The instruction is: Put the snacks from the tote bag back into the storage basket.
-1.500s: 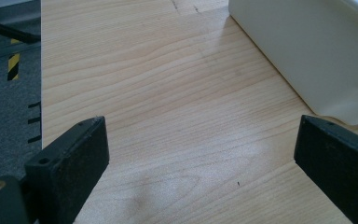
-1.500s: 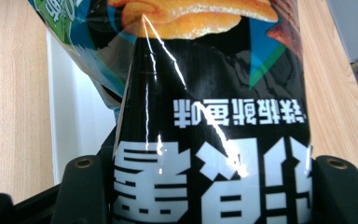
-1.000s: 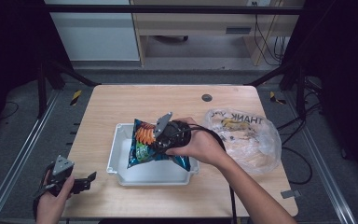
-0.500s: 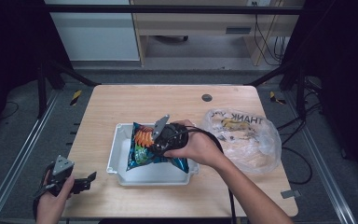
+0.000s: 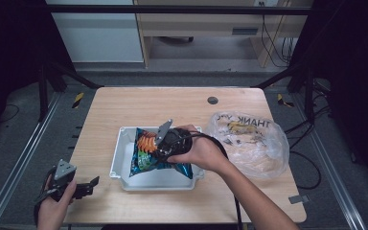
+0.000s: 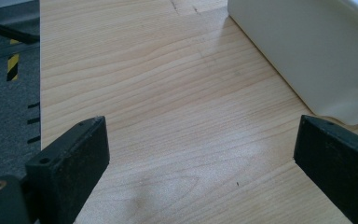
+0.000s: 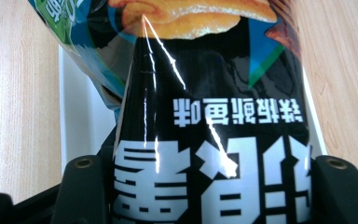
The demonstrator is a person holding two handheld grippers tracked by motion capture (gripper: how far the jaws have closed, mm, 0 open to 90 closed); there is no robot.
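A blue and black snack bag (image 5: 146, 154) with orange snacks printed on it lies tilted over the white tray (image 5: 117, 165). My right gripper (image 5: 162, 149) is shut on the bag's near end, and the hand covers part of it. In the right gripper view the glossy bag (image 7: 209, 116) sits squeezed between the two jaws of the right gripper (image 7: 209, 186), with the tray (image 7: 81, 121) beneath. My left gripper (image 5: 87, 187) rests open at the table's front left corner. The left gripper (image 6: 200, 140) has bare wood between its jaws, and the tray's wall (image 6: 307, 51) stands ahead.
A clear plastic shopping bag (image 5: 254, 143) with goods inside lies right of the tray. A small dark round cap (image 5: 212, 100) sits in the table near its far edge. Cables trail off the table's right side.
My right hand with the snack bag has shifted slightly down and left over the tray. The left gripper has stayed put.
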